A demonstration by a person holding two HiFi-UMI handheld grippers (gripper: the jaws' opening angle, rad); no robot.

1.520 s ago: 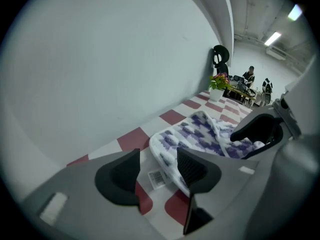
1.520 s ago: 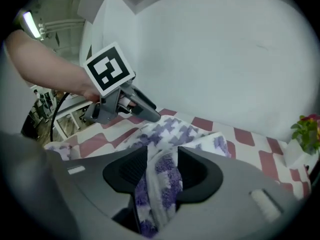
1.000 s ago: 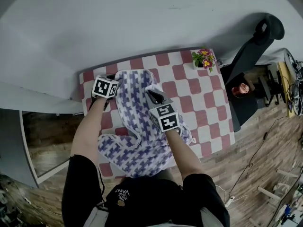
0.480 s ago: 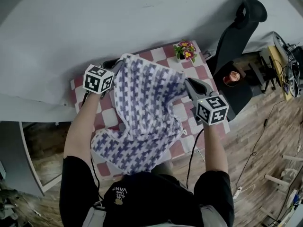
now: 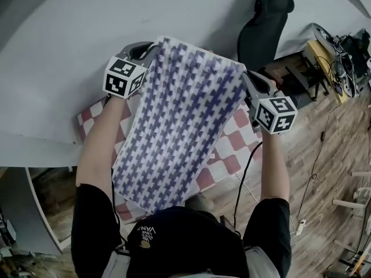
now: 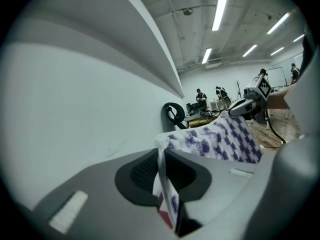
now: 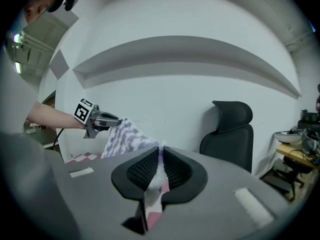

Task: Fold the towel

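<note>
Bright, even light from ceiling strip lights (image 6: 218, 9) (heavy fisheye warp w/ dark corners), foreground slightly soft.

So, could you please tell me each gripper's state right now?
Left gripper: jaws just closed, shut on a corner of the towel.
Right gripper: shut on the towel's other top corner.

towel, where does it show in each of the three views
Head view: towel stretched across the centre, hanging toward the person.
Left gripper view: centre-right, corner pinched in the jaws.
Right gripper view: left of centre, corner in the jaws.
Shared landmark: the black office chair.
</note>
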